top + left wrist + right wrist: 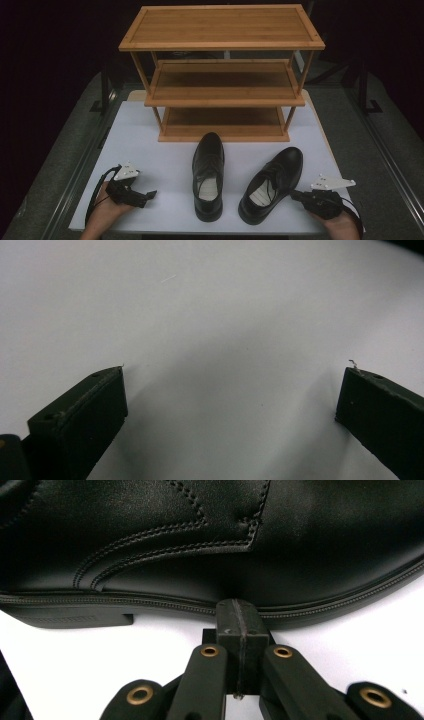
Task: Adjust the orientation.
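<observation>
High view: two black leather lace-up shoes stand on a white table [150, 150] in front of a three-tier bamboo shoe rack [222, 75], whose shelves hold nothing. The left shoe [208, 175] points straight toward the rack; the right shoe [272, 182] is angled, its toe turned to the right. The left gripper [145, 196] rests near the table's front left corner, well apart from the left shoe, while the right gripper [295, 195] lies just beside the outer flank of the right shoe. Left gripper view: the left gripper [230, 385] has its jaws spread wide over bare white tabletop, with nothing between them. Right gripper view: the right gripper [238, 620] has its jaws pressed together, their joined tips meeting the right shoe [210, 545] at the welt, just forward of the heel block; stitching on the upper is legible here, a detail too small to make out from above.
</observation>
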